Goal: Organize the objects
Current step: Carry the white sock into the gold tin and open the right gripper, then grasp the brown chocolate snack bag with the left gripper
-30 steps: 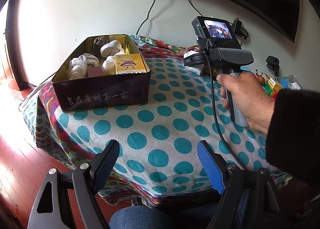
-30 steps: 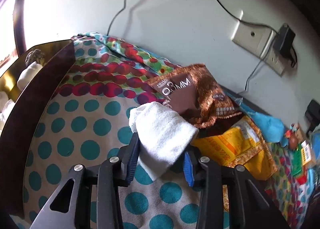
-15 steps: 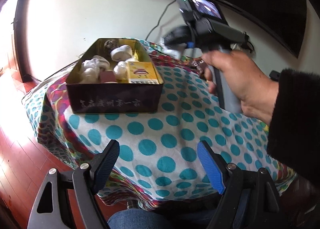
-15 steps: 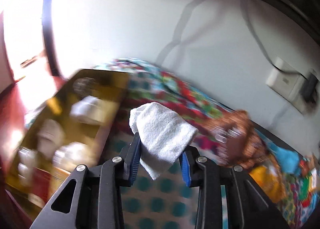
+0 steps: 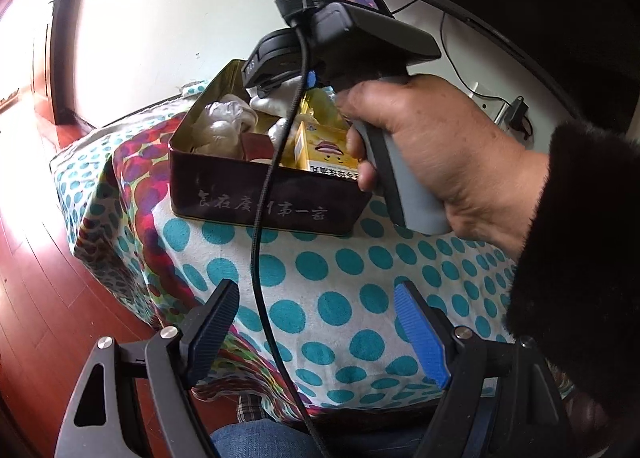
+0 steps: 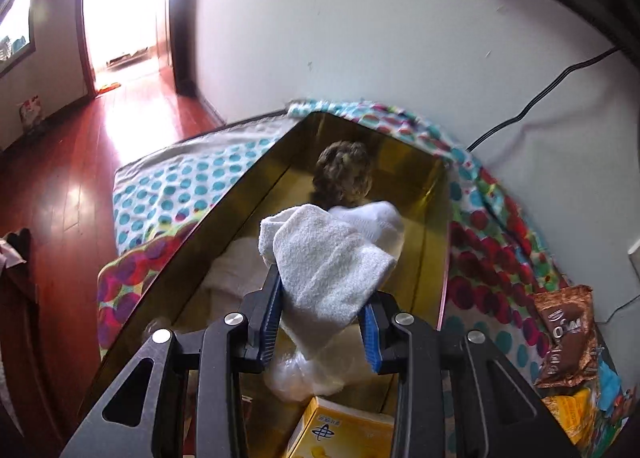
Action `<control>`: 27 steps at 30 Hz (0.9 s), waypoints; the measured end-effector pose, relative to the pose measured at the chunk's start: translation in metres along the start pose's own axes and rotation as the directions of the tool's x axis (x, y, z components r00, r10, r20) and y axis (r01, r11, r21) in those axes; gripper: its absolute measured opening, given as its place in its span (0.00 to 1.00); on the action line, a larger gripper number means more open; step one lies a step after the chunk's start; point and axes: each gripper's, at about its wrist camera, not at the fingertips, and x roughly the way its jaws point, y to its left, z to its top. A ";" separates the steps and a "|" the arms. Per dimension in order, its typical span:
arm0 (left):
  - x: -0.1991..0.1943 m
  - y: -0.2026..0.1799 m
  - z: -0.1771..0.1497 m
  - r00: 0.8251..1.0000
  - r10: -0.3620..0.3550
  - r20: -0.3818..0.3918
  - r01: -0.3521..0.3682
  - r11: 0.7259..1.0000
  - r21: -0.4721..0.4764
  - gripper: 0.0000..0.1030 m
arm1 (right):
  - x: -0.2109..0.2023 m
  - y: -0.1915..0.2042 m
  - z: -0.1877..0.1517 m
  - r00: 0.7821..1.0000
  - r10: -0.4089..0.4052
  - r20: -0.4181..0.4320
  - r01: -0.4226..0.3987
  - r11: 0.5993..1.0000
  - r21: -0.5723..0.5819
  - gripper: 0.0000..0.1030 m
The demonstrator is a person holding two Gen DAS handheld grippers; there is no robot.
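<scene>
White towel (image 6: 328, 258) pinched in right hand-held gripper (image 6: 320, 322), carried from worktop beside snack bags to above open tin (image 6: 436, 242). Left hand-held gripper (image 5: 316, 322) kept spread, empty, near tin's front.

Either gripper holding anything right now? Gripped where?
Right gripper is shut on a folded white towel, clamped at its near end, above the tin. Left gripper is open, holding nothing.

yellow box (image 6: 340, 432) cut off below, tin (image 6: 436, 242) floor — mostly hidden
</scene>
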 end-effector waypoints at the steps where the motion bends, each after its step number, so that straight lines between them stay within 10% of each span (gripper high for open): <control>1: 0.000 0.001 0.001 1.000 -0.001 0.000 0.001 1.000 -0.007 0.80 | 0.000 0.000 0.000 1.000 0.002 0.000 -0.002 1.000 0.005 0.36; 5: 0.001 0.001 0.001 1.000 0.006 0.001 -0.006 1.000 -0.013 0.80 | -0.003 -0.001 -0.001 1.000 0.014 0.016 -0.014 1.000 0.017 0.46; 9: 0.002 -0.003 0.001 1.000 0.015 0.001 -0.015 1.000 0.012 0.80 | -0.028 0.000 -0.003 0.995 -0.019 0.096 0.018 1.000 0.009 0.80; 17: -0.002 -0.023 -0.006 0.999 0.050 0.018 -0.052 0.994 0.098 0.80 | -0.089 -0.061 -0.026 0.952 -0.212 0.219 0.189 0.974 0.121 0.97; 23: -0.005 -0.042 -0.017 0.998 0.057 0.029 -0.062 0.979 0.195 0.80 | -0.073 -0.152 -0.132 0.865 -0.501 0.043 0.485 0.854 0.190 0.98; 27: -0.014 -0.056 -0.026 0.995 0.024 0.099 -0.050 0.961 0.273 0.80 | -0.082 -0.219 -0.199 0.837 -0.545 -0.053 0.532 0.787 0.312 0.98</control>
